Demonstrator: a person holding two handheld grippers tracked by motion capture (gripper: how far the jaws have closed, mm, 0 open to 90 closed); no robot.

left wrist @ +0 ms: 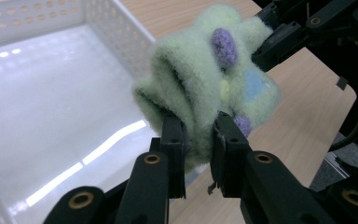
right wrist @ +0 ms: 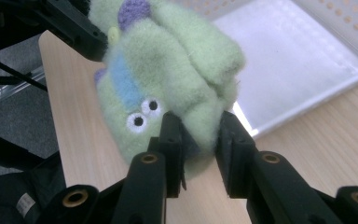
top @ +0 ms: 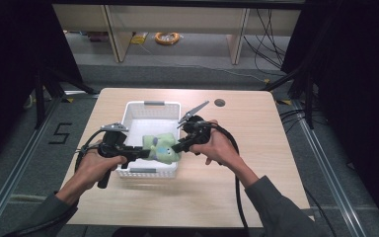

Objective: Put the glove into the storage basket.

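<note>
Right, I have the green plush toy (top: 161, 148) pinched from both ends, held up over the near edge of the white basket (top: 133, 109), which sits on the wooden table (top: 256, 148). My left gripper (left wrist: 198, 135) has its jaws nearly closed on a fold of the fuzzy fabric, and the pads press into it on both sides. My right gripper (right wrist: 199, 135) is likewise clamped narrow on the toy's lower edge, just under its two white eyes (right wrist: 144, 114), with the basket's bare floor behind it.
</note>
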